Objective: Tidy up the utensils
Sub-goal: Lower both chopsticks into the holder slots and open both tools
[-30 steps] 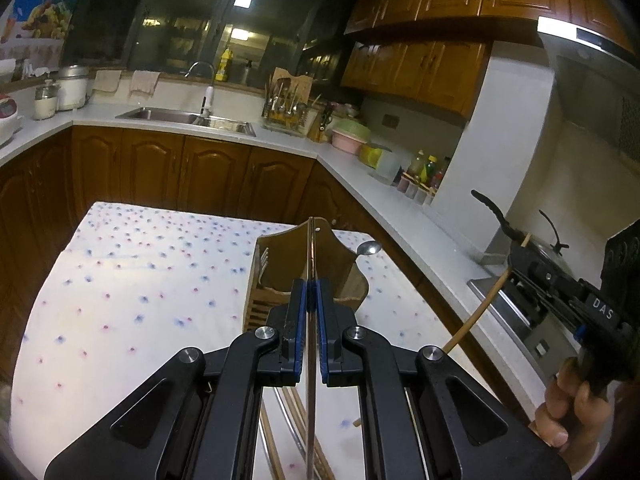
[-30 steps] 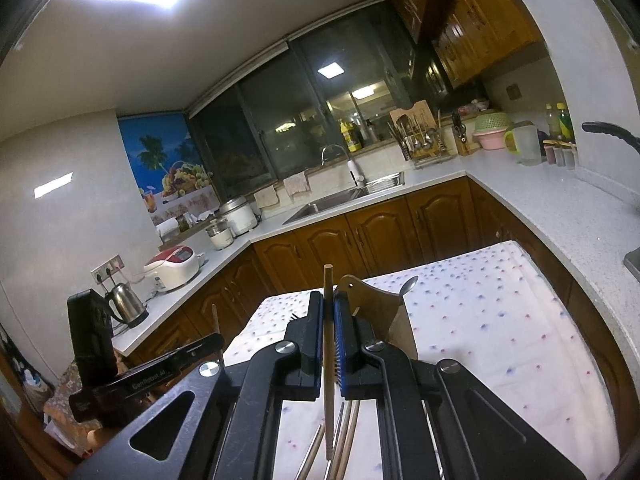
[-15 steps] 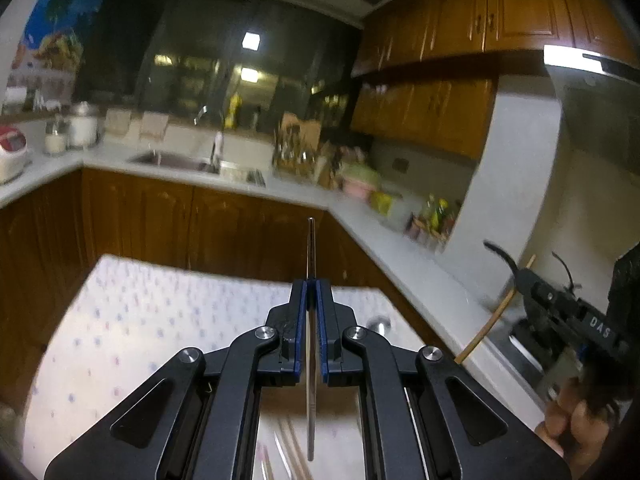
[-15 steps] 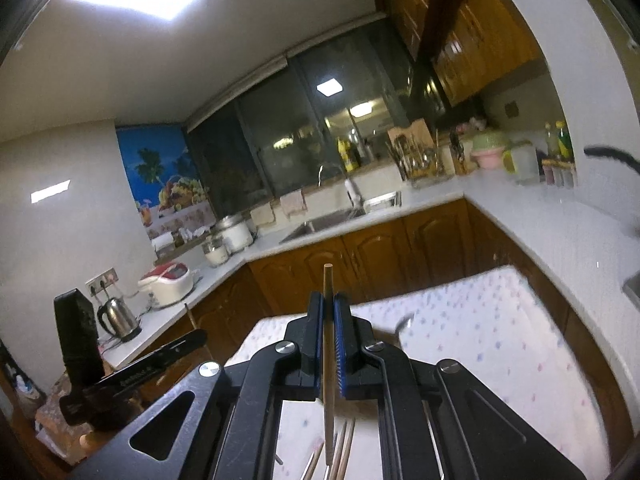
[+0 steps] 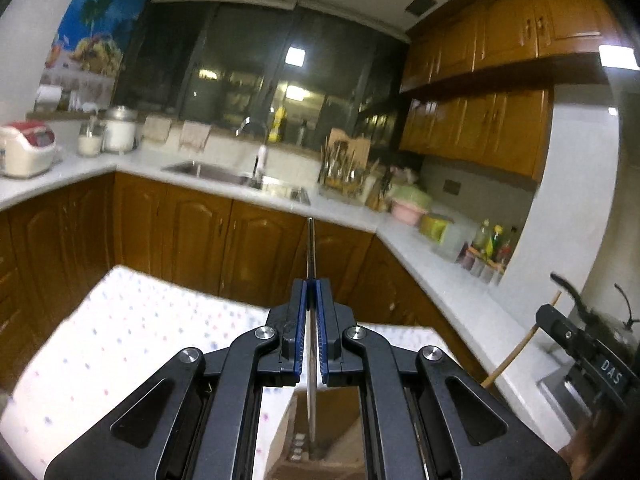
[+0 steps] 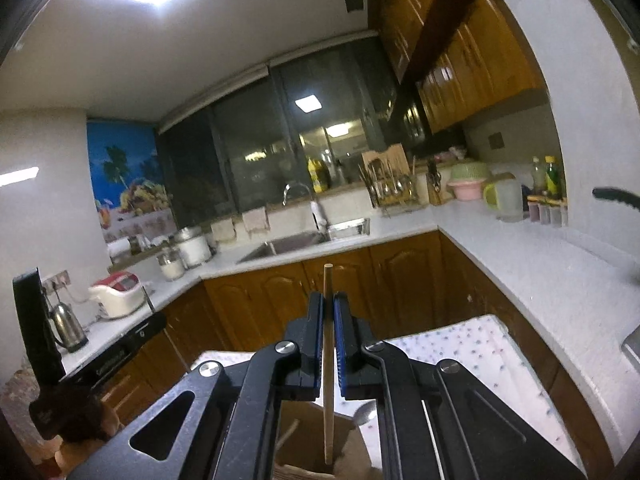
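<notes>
Left hand-held gripper (image 5: 311, 328) is clamped on a thin metal chopstick (image 5: 310, 264), which stands upright between the blue pads (image 5: 298, 332); its lower end hangs just over the wooden holder (image 5: 320, 432) below my fingers. Ahead lies the dotted worktop (image 5: 120, 320). To do this well, I judge I should keep the stick vertical, lower it straight until the tip is inside a compartment, and only then ease the pads apart; which compartment it sits over I cannot tell. Right hand-held gripper (image 6: 329, 344) is likewise closed, on a wooden chopstick (image 6: 328, 360) held upright, its bottom end directly above the same holder's opening (image 6: 308, 440), so the same straight drop applies. I would release one at a time so the two sticks do not clash.

Compared with a second ago, both cameras tilt higher: the holder has slid from ahead of the fingertips to beneath them, and the loose chopsticks on the worktop are out of sight.
</notes>
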